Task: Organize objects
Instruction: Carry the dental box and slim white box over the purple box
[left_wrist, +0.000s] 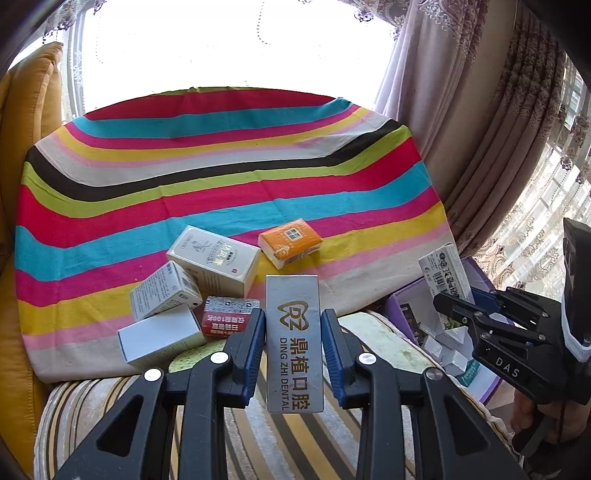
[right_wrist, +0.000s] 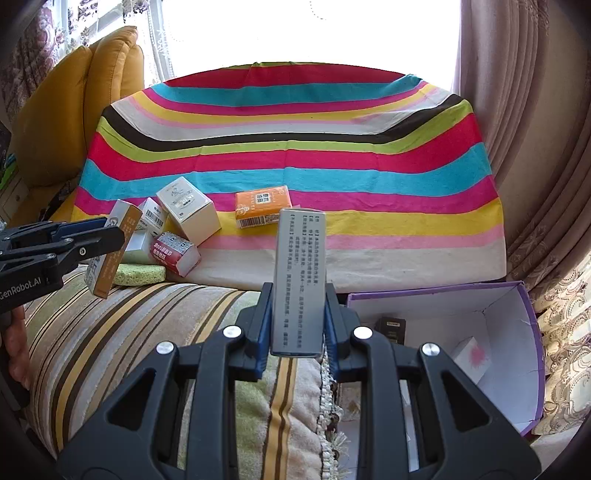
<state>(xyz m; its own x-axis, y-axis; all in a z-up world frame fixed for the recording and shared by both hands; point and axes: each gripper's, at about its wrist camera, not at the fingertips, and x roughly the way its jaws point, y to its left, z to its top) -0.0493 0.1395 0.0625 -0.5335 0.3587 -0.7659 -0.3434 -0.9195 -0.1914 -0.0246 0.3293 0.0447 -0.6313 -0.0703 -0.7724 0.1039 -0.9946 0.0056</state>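
Left wrist view shows the left claw (left_wrist: 293, 325) clenched on a grey dental box (left_wrist: 294, 343), held clear above the striped sofa cushion (left_wrist: 110, 406), with the remaining small boxes (left_wrist: 192, 288) and an orange packet (left_wrist: 290, 242) lying on the striped cloth (left_wrist: 221, 166). Right wrist view shows the right claw (right_wrist: 297, 314) gripping a grey printed box (right_wrist: 300, 280) upright, just left of the open purple box (right_wrist: 524, 332), which already holds a few items. The step in hand seems to be dropping the right claw's box into that purple box. To do it well, I would carry it over the near rim, lower it into a free patch of the white floor away from the pink-marked box (right_wrist: 471, 356), and only then release. The left claw should wait aside so the two do not collide.
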